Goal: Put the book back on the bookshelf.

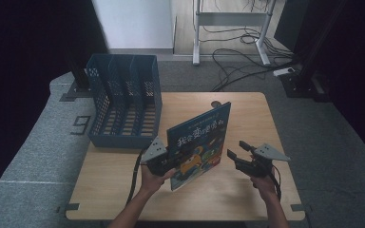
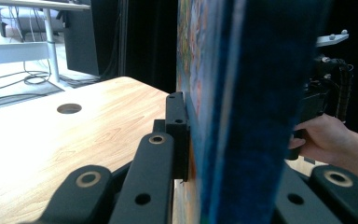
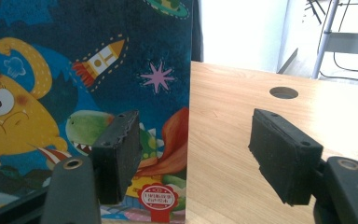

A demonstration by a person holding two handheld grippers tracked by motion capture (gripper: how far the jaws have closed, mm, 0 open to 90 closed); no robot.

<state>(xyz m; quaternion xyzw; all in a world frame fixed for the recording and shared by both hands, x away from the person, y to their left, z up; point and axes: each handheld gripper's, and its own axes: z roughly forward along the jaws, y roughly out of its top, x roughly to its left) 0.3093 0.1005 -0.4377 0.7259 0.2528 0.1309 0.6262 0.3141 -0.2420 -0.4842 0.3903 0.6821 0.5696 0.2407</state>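
A blue picture book [image 1: 197,142] with a yellow monster and a rocket on its cover stands upright on the wooden table [image 1: 247,109], its lower corner resting on the wood. My left gripper [image 1: 171,161] is shut on the book's near left edge; in the left gripper view the book [image 2: 242,93] runs edge-on between the jaws. My right gripper [image 1: 237,154] stands open just right of the book, not touching it. In the right gripper view the cover [image 3: 84,70] fills the left side behind the left fingertip [image 3: 116,154].
A dark blue perforated file rack [image 1: 123,99] with several slots stands at the table's back left corner. A round cable hole [image 1: 215,103] lies behind the book. Cables and a desk frame [image 1: 233,28] sit on the floor beyond.
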